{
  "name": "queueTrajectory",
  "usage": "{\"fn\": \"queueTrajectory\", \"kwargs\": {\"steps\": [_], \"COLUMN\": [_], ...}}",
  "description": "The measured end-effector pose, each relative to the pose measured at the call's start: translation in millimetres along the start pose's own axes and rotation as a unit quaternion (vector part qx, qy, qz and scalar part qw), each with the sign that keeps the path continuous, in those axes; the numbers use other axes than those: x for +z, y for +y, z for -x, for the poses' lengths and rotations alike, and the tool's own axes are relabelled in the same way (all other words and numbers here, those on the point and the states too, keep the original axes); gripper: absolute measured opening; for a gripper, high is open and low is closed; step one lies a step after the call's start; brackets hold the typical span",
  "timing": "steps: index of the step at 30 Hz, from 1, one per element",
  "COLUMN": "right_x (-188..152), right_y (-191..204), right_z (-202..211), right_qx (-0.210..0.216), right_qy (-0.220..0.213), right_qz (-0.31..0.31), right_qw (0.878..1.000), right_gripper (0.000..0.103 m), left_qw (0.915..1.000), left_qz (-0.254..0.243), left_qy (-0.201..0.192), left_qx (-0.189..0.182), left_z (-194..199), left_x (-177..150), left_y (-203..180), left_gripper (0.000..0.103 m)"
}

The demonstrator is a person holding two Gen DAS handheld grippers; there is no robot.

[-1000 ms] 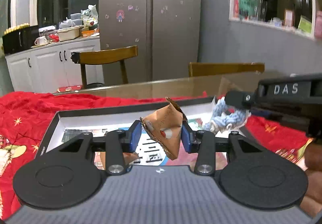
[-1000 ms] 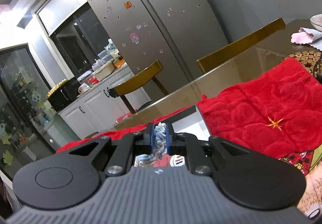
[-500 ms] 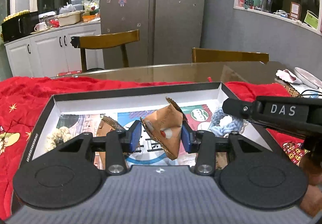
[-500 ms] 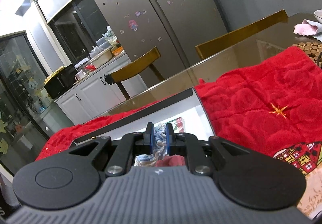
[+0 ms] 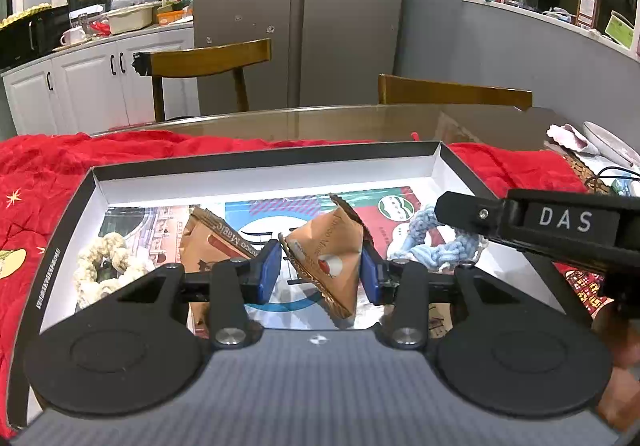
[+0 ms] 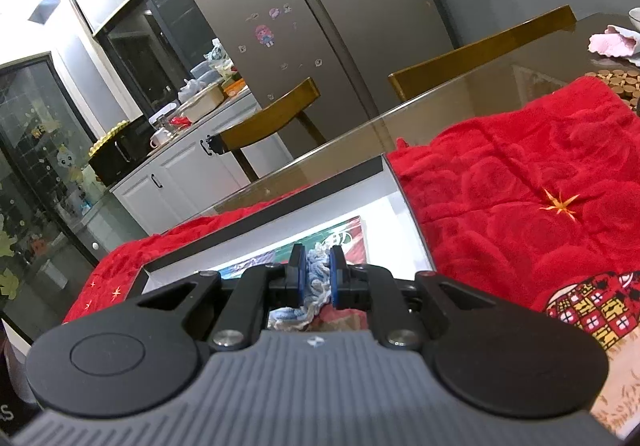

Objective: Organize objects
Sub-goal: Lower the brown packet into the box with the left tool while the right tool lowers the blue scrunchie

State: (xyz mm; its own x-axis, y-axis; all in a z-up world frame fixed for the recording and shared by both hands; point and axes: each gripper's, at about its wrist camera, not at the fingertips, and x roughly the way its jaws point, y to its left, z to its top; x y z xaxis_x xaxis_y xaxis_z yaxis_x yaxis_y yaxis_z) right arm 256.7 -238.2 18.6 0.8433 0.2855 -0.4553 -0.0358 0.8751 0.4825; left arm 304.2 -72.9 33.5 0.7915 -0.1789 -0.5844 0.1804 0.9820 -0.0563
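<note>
My left gripper [image 5: 320, 274] is shut on a brown triangular snack packet [image 5: 330, 258] and holds it above a shallow black-rimmed box [image 5: 264, 159] on the red cloth. My right gripper [image 6: 317, 280] is shut on a light blue knitted rope ring [image 6: 316, 278]; the ring also shows in the left wrist view [image 5: 424, 242], over the box's right side, with the right gripper's black body [image 5: 560, 230] beside it. In the box lie a cream knitted ring [image 5: 104, 266] at the left and a second brown packet [image 5: 212, 242].
A red cloth [image 6: 520, 185] covers the near part of a glass-topped table [image 5: 340, 121]. Two wooden chairs [image 5: 208, 61] stand behind it. A pink cloth and a white dish [image 5: 592, 137] lie at the far right. A fridge and white cabinets stand further back.
Both grippers have tilted down and come in over the box, so more of its inside shows. Each still holds its object.
</note>
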Motion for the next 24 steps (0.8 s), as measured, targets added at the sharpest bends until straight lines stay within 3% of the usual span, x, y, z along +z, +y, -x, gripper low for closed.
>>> {"fn": "queueTrajectory", "kwargs": {"steps": [24], "right_x": [-3.7], "right_y": [0.1], "right_z": [-5.7], "right_qx": [-0.013], "right_qy": [0.018], "right_qz": [0.021], "right_qw": [1.000], "right_gripper": [0.015], "left_qw": [0.9997], "left_qz": [0.012], "left_qy": [0.021], "left_qx": [-0.009], "left_z": [-10.2], "left_x": [-4.0], "left_y": [3.5], "left_gripper": [0.048]}}
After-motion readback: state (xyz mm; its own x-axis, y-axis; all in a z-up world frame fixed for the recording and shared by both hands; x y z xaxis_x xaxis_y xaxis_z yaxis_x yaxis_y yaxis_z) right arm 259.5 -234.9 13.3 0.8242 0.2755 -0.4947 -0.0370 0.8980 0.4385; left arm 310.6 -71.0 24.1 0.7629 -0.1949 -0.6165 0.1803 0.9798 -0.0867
